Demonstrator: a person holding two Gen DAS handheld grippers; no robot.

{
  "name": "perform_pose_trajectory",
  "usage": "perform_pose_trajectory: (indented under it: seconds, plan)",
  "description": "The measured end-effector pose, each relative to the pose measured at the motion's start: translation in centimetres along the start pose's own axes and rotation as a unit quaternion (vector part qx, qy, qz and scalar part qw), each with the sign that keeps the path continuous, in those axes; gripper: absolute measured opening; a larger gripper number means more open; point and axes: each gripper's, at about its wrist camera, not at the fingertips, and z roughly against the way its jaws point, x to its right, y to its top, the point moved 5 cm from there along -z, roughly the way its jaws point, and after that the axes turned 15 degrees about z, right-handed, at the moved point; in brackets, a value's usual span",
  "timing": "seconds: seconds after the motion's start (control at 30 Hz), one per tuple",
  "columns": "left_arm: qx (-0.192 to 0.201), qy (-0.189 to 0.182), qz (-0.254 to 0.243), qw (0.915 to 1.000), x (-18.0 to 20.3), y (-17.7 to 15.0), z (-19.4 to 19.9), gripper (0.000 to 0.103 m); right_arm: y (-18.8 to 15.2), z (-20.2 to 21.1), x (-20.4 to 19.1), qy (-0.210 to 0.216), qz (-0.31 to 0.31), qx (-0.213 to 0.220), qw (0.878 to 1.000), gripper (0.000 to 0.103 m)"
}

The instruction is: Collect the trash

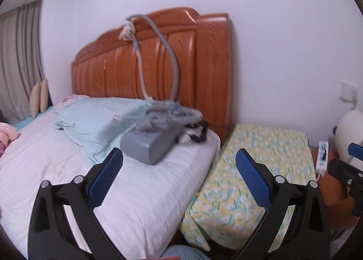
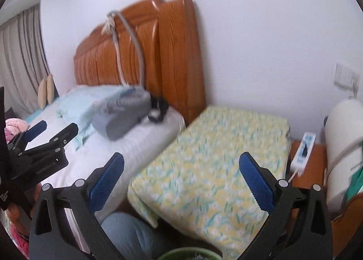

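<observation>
No trash item shows clearly in either view. My left gripper point(image 1: 179, 158) is open and empty, held above the edge of a bed with a white quilt point(image 1: 68, 169). My right gripper point(image 2: 181, 162) is open and empty, held above a box covered in yellow floral cloth point(image 2: 211, 153). The left gripper also shows at the left of the right wrist view point(image 2: 43, 133), open. A green rim point(image 2: 190, 254) sits at the bottom edge of the right wrist view; what it belongs to is hidden.
A grey machine point(image 1: 149, 142) with a hose point(image 1: 168, 51) lies on the bed by a light blue pillow point(image 1: 95, 121). A wooden headboard point(image 1: 199, 67) stands against the white wall. A white power strip point(image 2: 304, 148) lies on a wooden nightstand point(image 2: 310, 169) beside a white cylinder point(image 2: 342, 142).
</observation>
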Motion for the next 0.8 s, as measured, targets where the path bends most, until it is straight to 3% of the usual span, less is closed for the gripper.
perform_pose_trajectory:
  seconds: [0.13, 0.43, 0.8]
  plan:
    - [0.010, 0.005, 0.026, 0.9996, -0.6, 0.6, 1.0, 0.095, 0.8, 0.9, -0.5, -0.013, 0.002, 0.018, 1.000, 0.101]
    - [-0.042, 0.020, 0.027, 0.9986, -1.0, -3.1, -0.6, 0.095, -3.0, -1.4, -2.5, 0.024, -0.018, -0.050, 0.998, 0.101]
    - [-0.049, 0.033, 0.035, 0.9976, -1.8, -3.7, -0.8, 0.095, -4.0, -2.1, -4.0, 0.030, -0.009, -0.055, 0.998, 0.101]
